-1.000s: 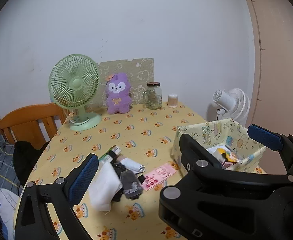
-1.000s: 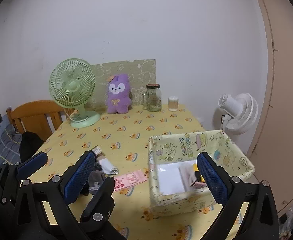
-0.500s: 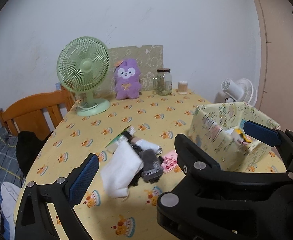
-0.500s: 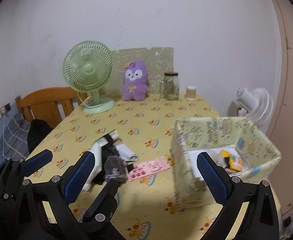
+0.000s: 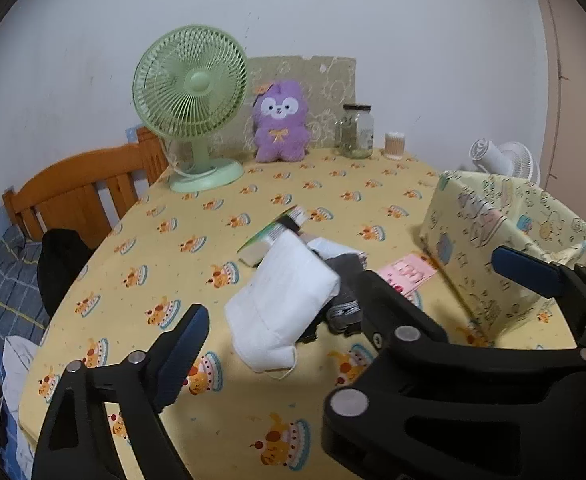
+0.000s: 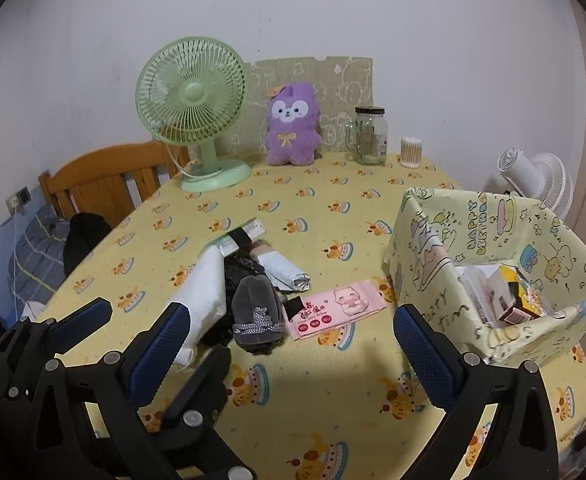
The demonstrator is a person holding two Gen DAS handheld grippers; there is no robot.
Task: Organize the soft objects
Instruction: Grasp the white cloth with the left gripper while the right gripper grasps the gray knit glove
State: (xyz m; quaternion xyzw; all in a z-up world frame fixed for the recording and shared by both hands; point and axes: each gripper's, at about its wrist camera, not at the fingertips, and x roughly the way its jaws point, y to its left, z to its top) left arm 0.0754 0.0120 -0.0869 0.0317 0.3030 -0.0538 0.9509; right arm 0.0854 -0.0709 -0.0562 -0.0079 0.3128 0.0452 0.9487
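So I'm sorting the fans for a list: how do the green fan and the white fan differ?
The green fan stands on the table, by the wall; the white fan stands off the table, behind the box. The green fan faces the camera with its whole grille showing; the white fan is turned aside and partly hidden. Both have round wire grilles.

Dim, even indoor light, slightly cool on the wall (image 5: 333,20). Soft shadows pool on the tablecloth (image 6: 333,216) just ahead of the left gripper (image 5: 349,296) and right gripper (image 6: 293,344). Strong fisheye curvature and dark corner vignetting; mild motion blur on the fabric box (image 5: 505,240).
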